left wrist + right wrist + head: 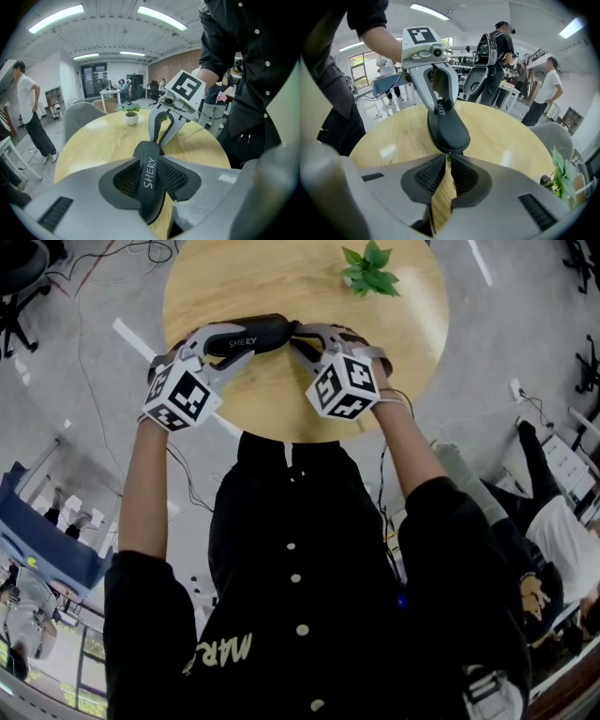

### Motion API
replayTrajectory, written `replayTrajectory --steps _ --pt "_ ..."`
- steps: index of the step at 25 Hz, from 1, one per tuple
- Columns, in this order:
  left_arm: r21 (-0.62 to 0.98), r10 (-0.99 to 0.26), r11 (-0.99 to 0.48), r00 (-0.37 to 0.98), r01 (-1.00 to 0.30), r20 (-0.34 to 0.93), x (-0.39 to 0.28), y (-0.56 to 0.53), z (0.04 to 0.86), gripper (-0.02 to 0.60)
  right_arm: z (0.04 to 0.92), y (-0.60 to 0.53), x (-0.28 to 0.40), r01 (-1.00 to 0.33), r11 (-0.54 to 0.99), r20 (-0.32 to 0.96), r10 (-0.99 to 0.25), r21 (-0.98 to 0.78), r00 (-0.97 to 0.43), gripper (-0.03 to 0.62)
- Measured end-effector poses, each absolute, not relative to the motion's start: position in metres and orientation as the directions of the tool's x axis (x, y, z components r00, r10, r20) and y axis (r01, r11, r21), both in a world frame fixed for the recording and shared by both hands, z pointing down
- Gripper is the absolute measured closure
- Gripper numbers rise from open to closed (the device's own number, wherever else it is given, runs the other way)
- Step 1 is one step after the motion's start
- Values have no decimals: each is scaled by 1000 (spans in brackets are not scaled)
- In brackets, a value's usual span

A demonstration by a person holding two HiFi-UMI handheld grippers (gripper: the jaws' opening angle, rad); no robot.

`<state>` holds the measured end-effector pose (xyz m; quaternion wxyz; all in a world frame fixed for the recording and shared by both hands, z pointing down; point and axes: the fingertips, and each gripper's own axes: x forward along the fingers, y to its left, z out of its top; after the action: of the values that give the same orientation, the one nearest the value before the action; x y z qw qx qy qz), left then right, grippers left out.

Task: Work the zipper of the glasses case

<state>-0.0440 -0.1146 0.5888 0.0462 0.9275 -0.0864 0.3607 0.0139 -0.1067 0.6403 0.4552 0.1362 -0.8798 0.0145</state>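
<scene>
- A black button-front shirt [300, 615] is filling the near part of the head view, and pale lettering low on it is showing "MAR"; the rest of the word is running out of sight.
- The person's bare forearms are reaching forward, each hand carrying a gripper with a black-and-white marker cube.
- The left gripper [151, 180] is clamping its dark mesh-padded fingers [126, 180] tight on a black, smooth, rounded oblong glasses case [258, 332].
- White capitals reading "SHERY" are running along the case's side, right where the left fingers are pressing.
- The case is hanging between the two grippers over the near edge of the round light-wood worktop [281, 277]. Whether it is touching the wood cannot be told.
- The right gripper [446, 171] is facing the opposite end of the case, its fingers [429, 176] drawn narrow and their tips pinching the small zipper pull [448, 157] at that rounded end.
- A small green leafy plant [370, 268] is standing at the far side of the worktop, well apart from the case.
</scene>
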Motion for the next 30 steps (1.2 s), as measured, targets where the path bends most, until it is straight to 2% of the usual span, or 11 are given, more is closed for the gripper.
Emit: replayTrajectory --steps 10,14,19,26,30 --pt "24 -127 -981 726 -194 676 -44 -114 588 465 641 -103 17 -286 957 803 -202 41 -561 572" --pt "24 -126 -981 725 -193 677 -43 -114 588 465 647 -100 18 -281 959 806 -199 43 -558 559" --pt "25 -124 -981 726 -191 677 -44 -114 589 465 648 -104 13 -322 946 799 -222 38 -558 551" --pt "24 -123 -982 724 -190 678 -44 -115 589 465 650 -110 12 -401 914 793 -293 68 -534 582" --pt "31 -119 -981 722 -190 681 -44 -115 590 463 651 -109 13 -428 903 791 -294 46 -536 588"
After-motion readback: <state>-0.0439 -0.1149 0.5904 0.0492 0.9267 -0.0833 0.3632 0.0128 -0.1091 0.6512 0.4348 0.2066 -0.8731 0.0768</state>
